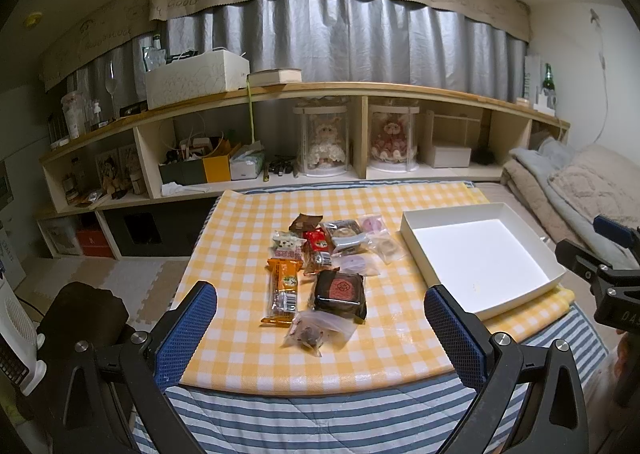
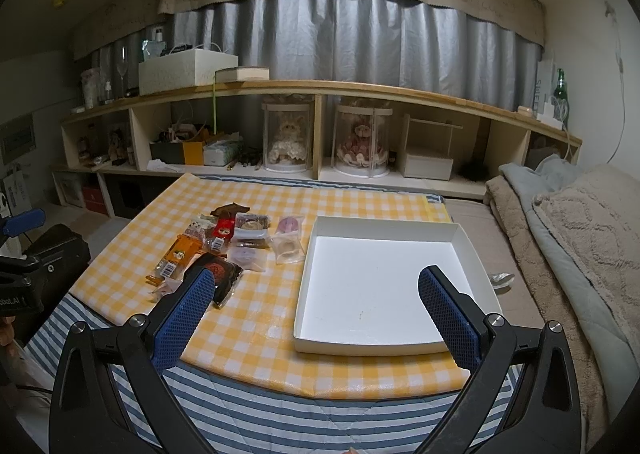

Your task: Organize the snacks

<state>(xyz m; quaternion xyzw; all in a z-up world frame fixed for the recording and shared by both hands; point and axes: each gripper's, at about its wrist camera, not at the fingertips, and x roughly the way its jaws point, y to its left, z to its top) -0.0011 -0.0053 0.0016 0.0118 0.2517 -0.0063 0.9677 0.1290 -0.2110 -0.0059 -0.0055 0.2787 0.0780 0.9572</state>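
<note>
On the yellow checked cloth (image 1: pixel 248 334) a pile of snacks (image 1: pixel 324 254) is lying in a loose cluster, just left of a white tray (image 1: pixel 420 238). Nearest the camera in the left wrist view, a clear bag (image 1: pixel 316 330) is sitting beside a dark square packet (image 1: pixel 340 290), the two touching. An orange bar (image 1: pixel 282 286) is lying just left of that packet. Behind them a red packet (image 1: pixel 318 240) and several clear-wrapped sweets are crowding together; whether they overlap cannot be told.

Left gripper (image 1: pixel 320 324) is hovering above the near table edge, its blue pads spread wide and holding nothing. Right gripper (image 2: pixel 316 310) is likewise hanging with pads wide apart and gripping nothing, poised over the tray's (image 2: pixel 304 294) near left corner. No snack is showing inside the tray. A striped quilt (image 2: pixel 280 406) is showing beneath the cloth's near edge.
</note>
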